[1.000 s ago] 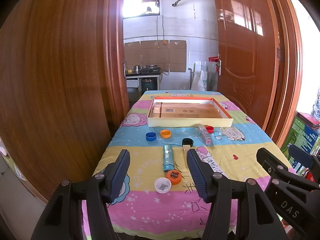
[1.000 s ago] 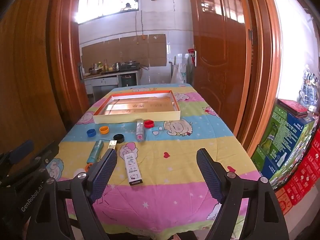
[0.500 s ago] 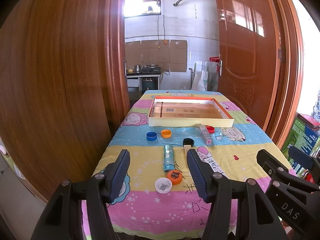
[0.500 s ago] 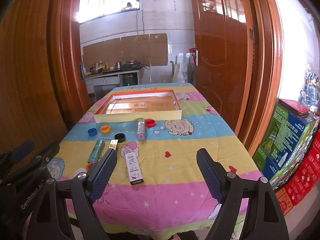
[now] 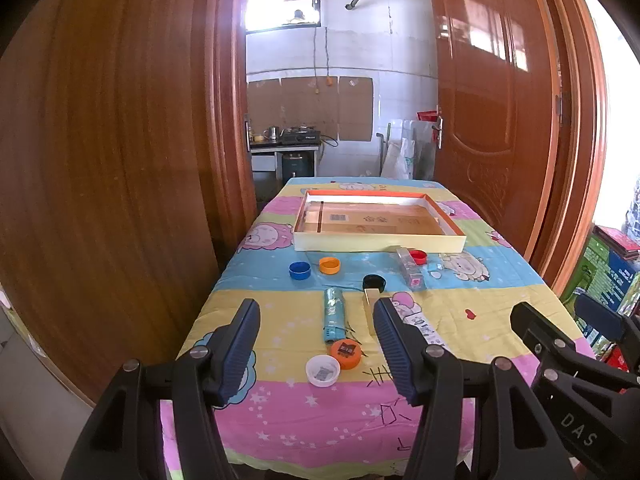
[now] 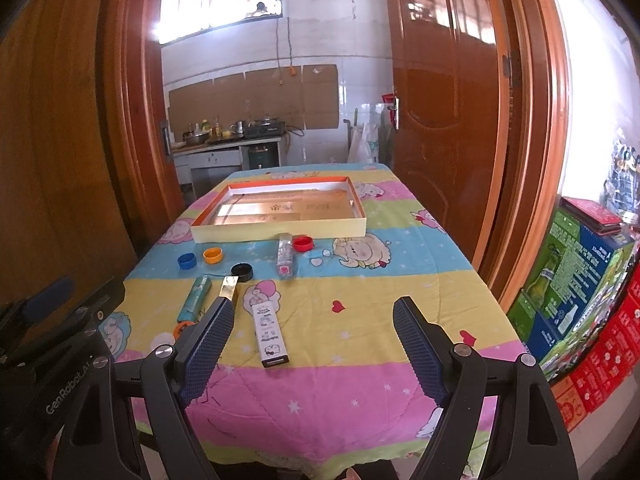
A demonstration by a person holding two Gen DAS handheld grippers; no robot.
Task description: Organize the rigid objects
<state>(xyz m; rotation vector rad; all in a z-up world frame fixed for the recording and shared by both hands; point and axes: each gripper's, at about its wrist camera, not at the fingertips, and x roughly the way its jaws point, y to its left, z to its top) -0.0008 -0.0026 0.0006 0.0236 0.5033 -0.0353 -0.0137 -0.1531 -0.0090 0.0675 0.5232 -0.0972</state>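
A shallow cardboard tray [image 5: 380,242] [image 6: 280,233] lies at the table's far end. Before it lie blue [image 5: 299,270], orange [image 5: 329,266], black [image 5: 374,282] and red [image 5: 418,256] caps, a clear box [image 5: 410,270], a teal tube [image 5: 334,314], a gold bar [image 6: 229,289], a white printed box [image 6: 270,330], an orange lid [image 5: 346,354] and a white lid [image 5: 322,371]. My left gripper [image 5: 316,346] is open above the near edge, over the lids. My right gripper [image 6: 314,350] is open and empty beside the white box.
The table carries a striped cartoon cloth [image 6: 360,280]. A wooden door [image 5: 100,160] stands close on the left, another door [image 6: 444,100] on the right. Stacked cartons [image 6: 576,280] sit at the right of the table. A kitchen counter [image 6: 224,148] lies beyond.
Both views have shifted slightly, with the table scene a touch lower and nearer. No object on the table has moved. Both grippers stay open.
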